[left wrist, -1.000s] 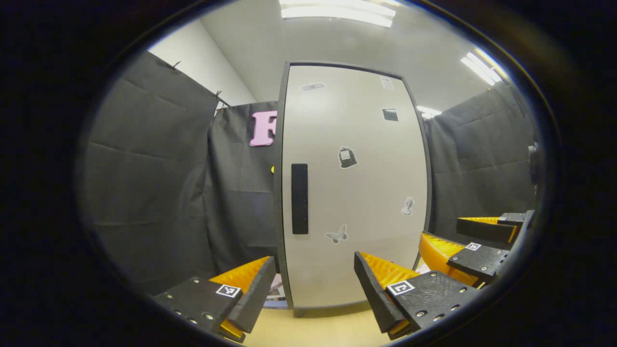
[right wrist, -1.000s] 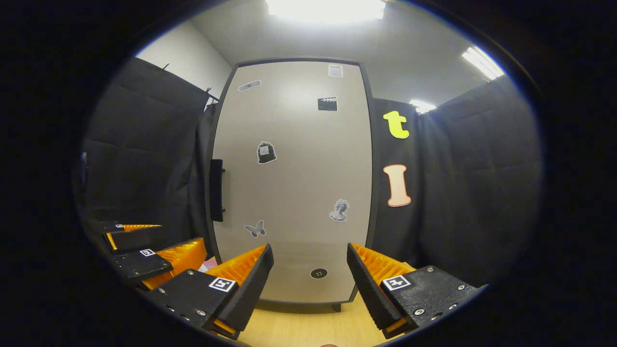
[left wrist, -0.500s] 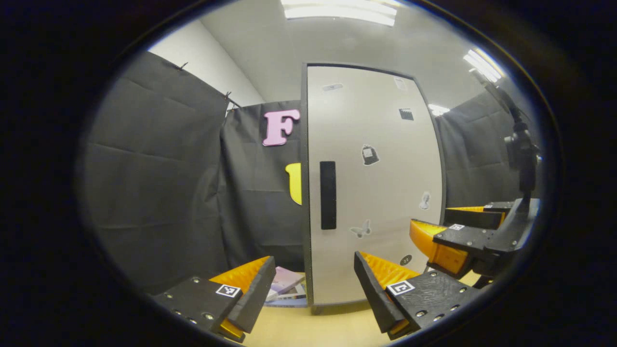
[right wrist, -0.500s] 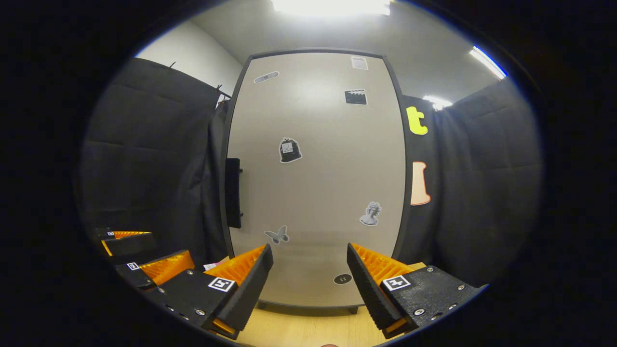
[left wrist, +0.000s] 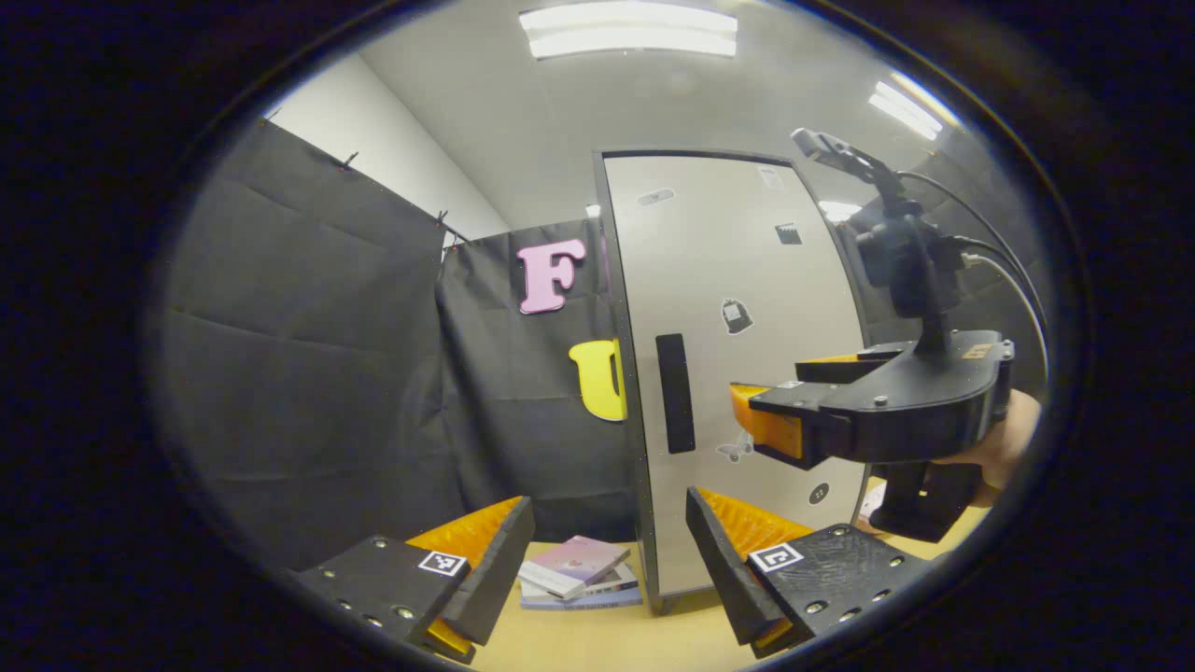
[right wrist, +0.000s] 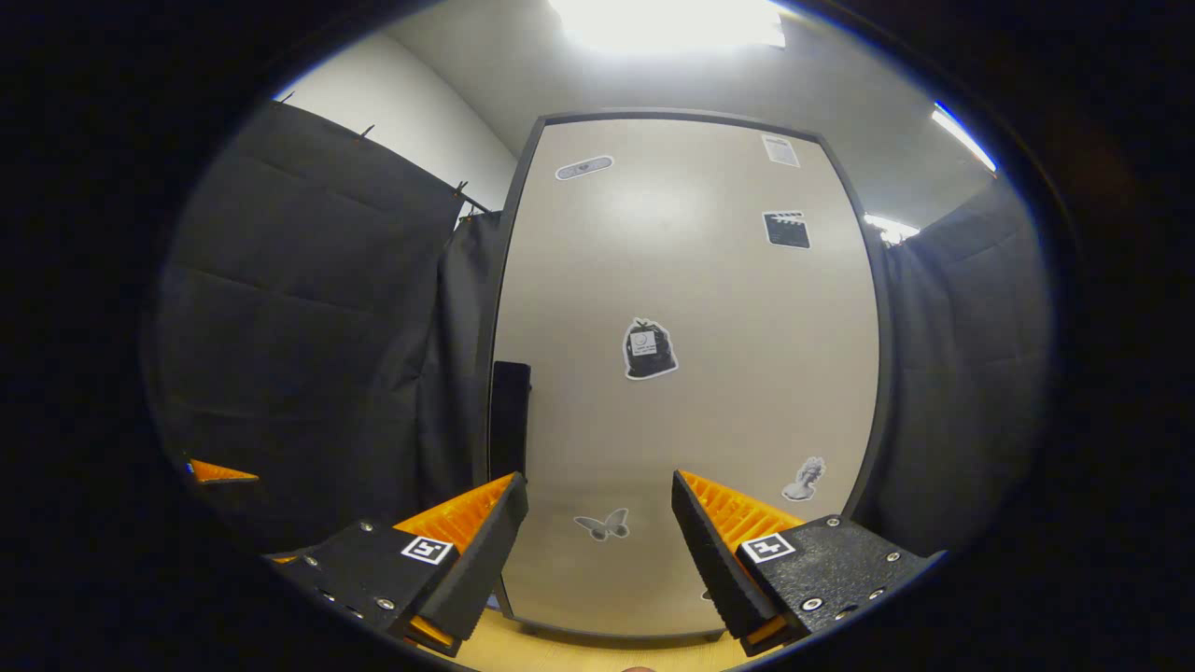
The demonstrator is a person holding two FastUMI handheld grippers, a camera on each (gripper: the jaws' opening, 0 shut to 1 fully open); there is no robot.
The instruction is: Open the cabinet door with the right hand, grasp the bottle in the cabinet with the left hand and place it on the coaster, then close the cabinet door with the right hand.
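Observation:
A tall pale cabinet with a shut door and a black vertical handle stands on the wooden table. My left gripper is open, low in front of the cabinet's left edge. In the left gripper view my right gripper is raised, held by a hand, its fingers open and level with the handle, just right of it. In the right gripper view the right gripper is open close before the door, with the handle up and to its left. Stickers dot the door. The bottle is hidden behind the door.
A small stack of books lies on the wooden table left of the cabinet's foot. Black cloth walls stand around the booth on both sides.
My right gripper has risen and moved closer to the door, now level with the handle. My left gripper has drawn back and to the left, bringing the books into sight.

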